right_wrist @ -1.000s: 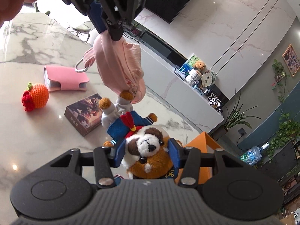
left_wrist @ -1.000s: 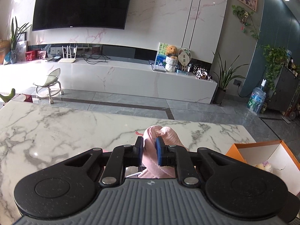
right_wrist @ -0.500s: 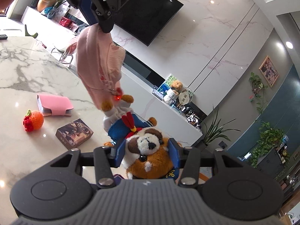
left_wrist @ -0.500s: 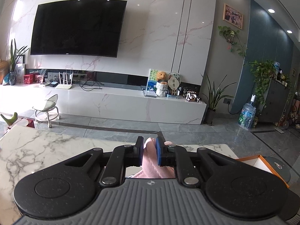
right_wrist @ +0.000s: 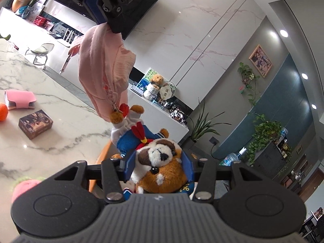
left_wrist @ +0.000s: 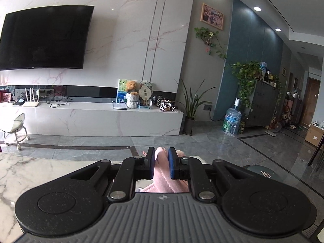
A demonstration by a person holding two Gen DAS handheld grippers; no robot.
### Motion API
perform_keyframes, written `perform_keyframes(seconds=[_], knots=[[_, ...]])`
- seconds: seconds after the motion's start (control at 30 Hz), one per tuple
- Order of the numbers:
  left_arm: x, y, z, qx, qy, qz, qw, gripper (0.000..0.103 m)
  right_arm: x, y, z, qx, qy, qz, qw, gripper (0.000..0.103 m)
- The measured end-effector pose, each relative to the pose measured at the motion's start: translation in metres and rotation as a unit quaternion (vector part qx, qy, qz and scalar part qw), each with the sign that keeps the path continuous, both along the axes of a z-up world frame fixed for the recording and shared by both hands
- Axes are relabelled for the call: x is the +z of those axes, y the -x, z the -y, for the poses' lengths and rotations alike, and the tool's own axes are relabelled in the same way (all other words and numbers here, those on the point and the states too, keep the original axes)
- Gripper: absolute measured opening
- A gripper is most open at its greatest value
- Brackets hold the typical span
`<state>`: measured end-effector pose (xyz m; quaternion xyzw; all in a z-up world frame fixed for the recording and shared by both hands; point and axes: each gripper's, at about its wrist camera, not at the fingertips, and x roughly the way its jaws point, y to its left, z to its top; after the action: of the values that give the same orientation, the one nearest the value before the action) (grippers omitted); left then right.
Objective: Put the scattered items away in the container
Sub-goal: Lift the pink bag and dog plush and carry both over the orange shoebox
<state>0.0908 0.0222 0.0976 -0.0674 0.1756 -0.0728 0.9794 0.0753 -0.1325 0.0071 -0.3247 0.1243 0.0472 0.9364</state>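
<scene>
My left gripper (left_wrist: 161, 163) is shut on a pink cloth (left_wrist: 162, 174). In the right wrist view it shows at the top (right_wrist: 110, 23), with the pink cloth (right_wrist: 103, 75) hanging from it high above the table. My right gripper (right_wrist: 159, 164) is shut on a plush dog toy (right_wrist: 160, 168) in a blue sailor outfit, held by the head with its legs pointing away. The orange container (right_wrist: 104, 152) shows only as a sliver of wall behind the toy.
On the marble table (right_wrist: 50, 141) lie a pink case (right_wrist: 19, 99), a small patterned box (right_wrist: 35, 123), an orange knitted ball (right_wrist: 3, 111) at the left edge and a pink knitted item (right_wrist: 24, 188) near my right gripper. A TV console (left_wrist: 91, 117) stands beyond.
Both grippers have risen and tilted upward. The table and orange box have dropped out of the left wrist view. The pink cloth and plush dog stay gripped, and have moved right over the container.
</scene>
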Motion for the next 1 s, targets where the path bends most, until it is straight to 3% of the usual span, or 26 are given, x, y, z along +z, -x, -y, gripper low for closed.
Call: perform_keyframes(seconds=[0.47,0.63,0.73,0.77,0.83,1.0], knots=[[-0.037,-0.043,0.057,-0.043,0.013,-0.044,0.998,0.016,-0.024,-0.031,0.072,-0.053,-0.004,-0.049,0.997,0.051],[-0.058,-0.054,0.061,-0.049,0.021,-0.077,0.9956,0.015,-0.025,-0.047,0.086,-0.057,-0.027,-0.085,0.994,0.051],[-0.074,-0.054,0.061,-0.052,0.026,-0.104,0.9929,0.014,-0.026,-0.055,0.094,-0.05,-0.016,-0.091,0.994,0.051],[-0.078,-0.055,0.063,-0.054,0.025,-0.109,0.9923,0.012,-0.027,-0.057,0.096,-0.047,-0.012,-0.092,0.995,0.051],[-0.086,-0.059,0.065,-0.061,0.022,-0.121,0.9905,0.0,-0.026,-0.062,0.102,-0.041,-0.008,-0.1,0.994,0.051],[-0.101,-0.065,0.076,-0.078,0.006,-0.144,0.9865,0.0,-0.029,-0.075,0.114,-0.017,-0.02,-0.142,0.989,0.051]])
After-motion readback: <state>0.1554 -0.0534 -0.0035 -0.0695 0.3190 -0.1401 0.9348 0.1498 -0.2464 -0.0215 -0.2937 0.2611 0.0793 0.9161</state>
